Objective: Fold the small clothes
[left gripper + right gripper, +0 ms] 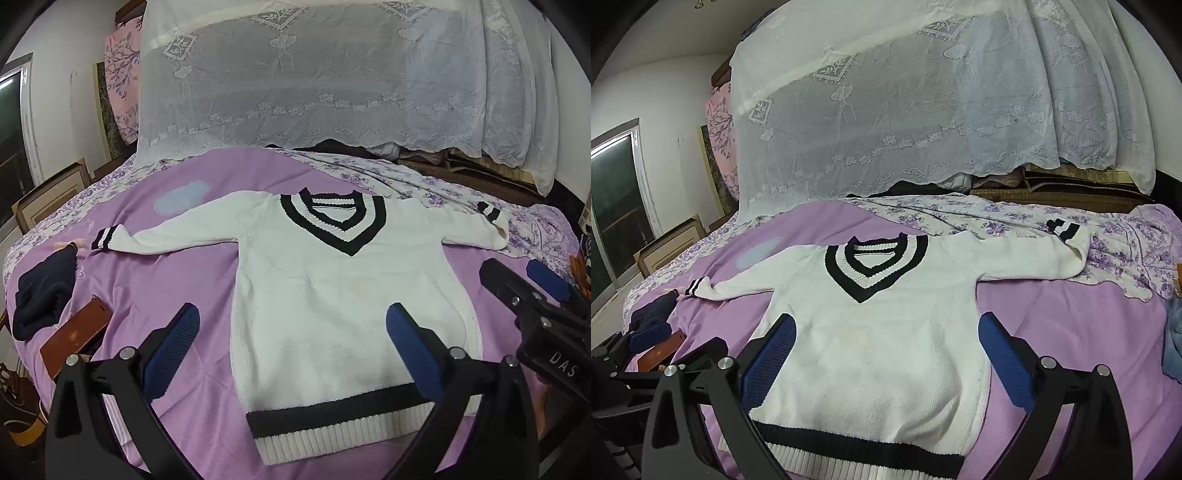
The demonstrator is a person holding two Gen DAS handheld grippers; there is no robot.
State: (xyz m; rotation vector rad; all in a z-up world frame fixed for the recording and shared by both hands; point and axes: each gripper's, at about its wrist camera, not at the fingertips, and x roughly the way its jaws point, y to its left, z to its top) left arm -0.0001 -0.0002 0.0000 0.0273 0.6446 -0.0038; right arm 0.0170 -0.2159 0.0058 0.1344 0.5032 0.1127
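Observation:
A white knitted sweater (pixel 325 280) with a black V-neck trim and black-striped cuffs and hem lies flat, face up, on the purple bedspread (pixel 177 280), sleeves spread to both sides. My left gripper (pixel 291 332) hangs open over the sweater's lower left part, with nothing between its blue pads. In the right wrist view the sweater (pixel 879 384) fills the middle, and my right gripper (pixel 886 336) stands open above its lower body, holding nothing. Each gripper shows in the other's view: the right gripper (pixel 517 275) at the right edge, the left gripper (pixel 676 343) at the lower left.
A dark navy garment (pixel 44 291) and a brown flat case (pixel 77 339) lie at the bed's left edge. A white lace net (pixel 332 74) hangs behind the bed over a floral sheet (pixel 406 177). A cardboard box (pixel 55 192) stands on the floor at the left.

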